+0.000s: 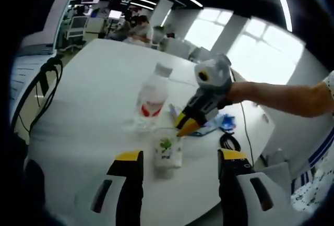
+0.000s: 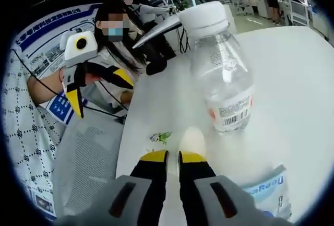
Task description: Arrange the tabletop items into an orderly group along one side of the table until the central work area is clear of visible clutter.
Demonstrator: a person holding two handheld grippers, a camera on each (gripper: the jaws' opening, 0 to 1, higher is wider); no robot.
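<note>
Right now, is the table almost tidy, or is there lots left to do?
Lots left, it seems. Nothing looks lined up along a side yet. In hand: the right gripper has its jaws closed on the rim of a clear plastic cup with a green print. The left gripper is open and holds nothing. Left to move: the water bottle standing beside the cup, and the blue packet behind them on the white table.

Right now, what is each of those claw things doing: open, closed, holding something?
Left gripper: open, holding nothing.
Right gripper: shut on the rim of the plastic cup.
</note>
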